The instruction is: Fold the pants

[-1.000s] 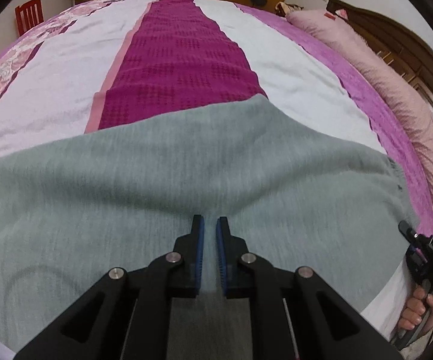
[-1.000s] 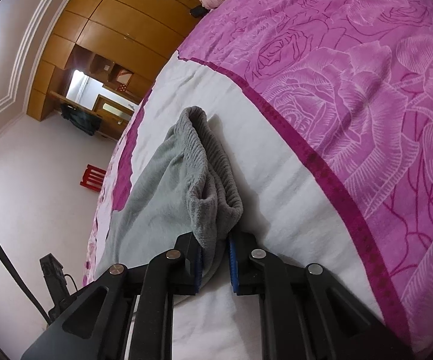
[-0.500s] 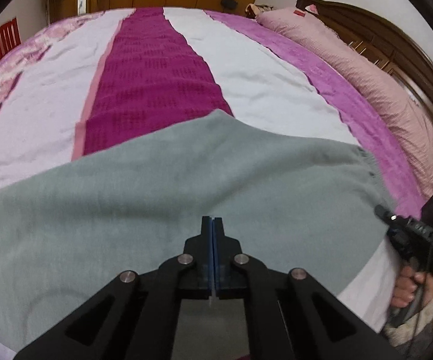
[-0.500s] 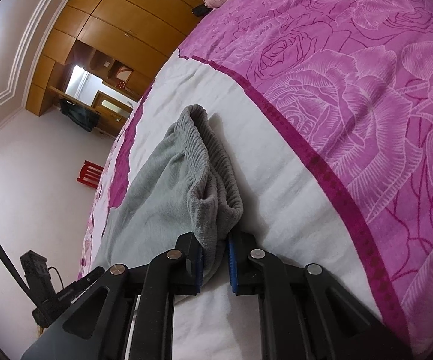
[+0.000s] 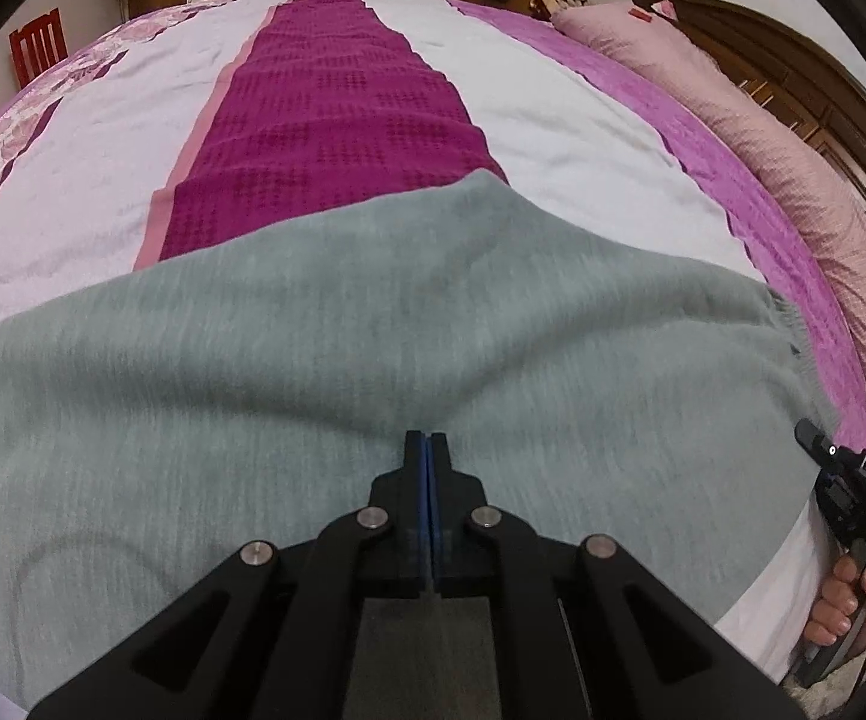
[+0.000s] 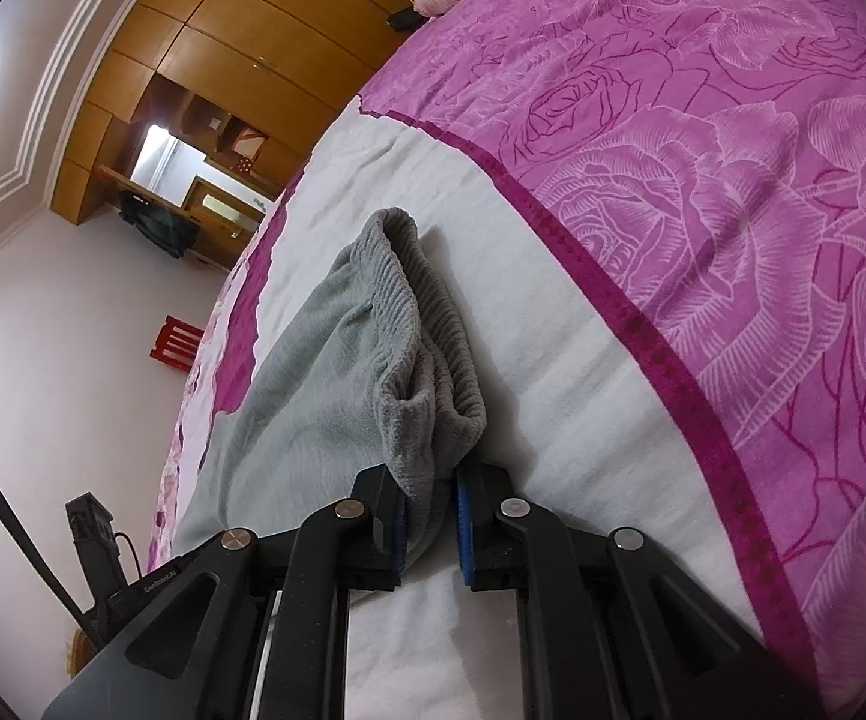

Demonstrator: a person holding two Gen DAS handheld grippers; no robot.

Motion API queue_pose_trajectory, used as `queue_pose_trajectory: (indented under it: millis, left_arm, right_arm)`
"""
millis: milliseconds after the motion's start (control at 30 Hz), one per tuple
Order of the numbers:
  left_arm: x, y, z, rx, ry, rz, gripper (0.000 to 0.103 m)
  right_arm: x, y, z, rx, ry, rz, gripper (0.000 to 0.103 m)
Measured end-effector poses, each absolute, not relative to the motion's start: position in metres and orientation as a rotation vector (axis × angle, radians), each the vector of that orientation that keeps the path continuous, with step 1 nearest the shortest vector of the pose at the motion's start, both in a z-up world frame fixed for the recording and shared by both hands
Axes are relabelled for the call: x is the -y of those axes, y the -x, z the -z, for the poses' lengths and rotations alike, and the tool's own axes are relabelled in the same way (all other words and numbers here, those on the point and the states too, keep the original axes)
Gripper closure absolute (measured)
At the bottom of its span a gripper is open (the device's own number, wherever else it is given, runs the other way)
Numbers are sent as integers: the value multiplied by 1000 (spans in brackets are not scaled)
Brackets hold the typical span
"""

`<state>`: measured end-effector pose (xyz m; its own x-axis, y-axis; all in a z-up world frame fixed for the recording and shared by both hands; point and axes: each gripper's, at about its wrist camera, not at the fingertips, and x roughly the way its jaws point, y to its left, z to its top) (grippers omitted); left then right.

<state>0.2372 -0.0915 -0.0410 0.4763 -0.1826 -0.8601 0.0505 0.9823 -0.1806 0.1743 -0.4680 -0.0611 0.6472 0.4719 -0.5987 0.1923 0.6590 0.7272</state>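
Grey knit pants (image 5: 324,360) lie spread across the near part of the bed. My left gripper (image 5: 426,450) is shut on the near edge of the pants, and the cloth puckers up at its tips. In the right wrist view the ribbed waistband (image 6: 433,354) of the pants bunches up, and my right gripper (image 6: 429,492) is shut on its near corner. The right gripper's body (image 5: 853,492) and the hand holding it show at the right edge of the left wrist view.
The bed has a striped cover of white, magenta (image 5: 336,120) and rose-patterned pink (image 6: 733,180). A pink pillow (image 5: 763,120) lies by the dark headboard at right. Wooden wardrobes (image 6: 240,60) and a red chair (image 5: 39,45) stand beyond the bed.
My left gripper has closed from slightly open to shut on the pants' near edge, and the cloth has lifted a little. My right gripper has kept its hold on the waistband.
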Motion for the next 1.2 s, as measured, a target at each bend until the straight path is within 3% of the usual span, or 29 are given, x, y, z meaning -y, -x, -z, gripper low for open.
queue_pose_trajectory:
  millis: [767,867,933,967,1100,1200]
  left_arm:
    - [96,-227,38,-984,60,167,102]
    - [81,-209,18,-883,150,187,92]
    - [67,-196,0,-819,194,199,69]
    - [60,-191,-8,-801,205,200,64]
    - [19,-170,-51,-713,198,203,61]
    - [-17,-146,-81,-607,145,170,49]
  right_arm:
    - [455,-176,49,-852,-819,-162,93]
    - [452,-176,41,-853,-758,-147,93]
    - [442,-176,24,-848,-643,-126,93]
    - [434,-176,13,-841,-564,-110,93]
    - [402,-174,-25,-802,-345,-64,93]
    - [380,-174,-52,-788,-286,-60,93]
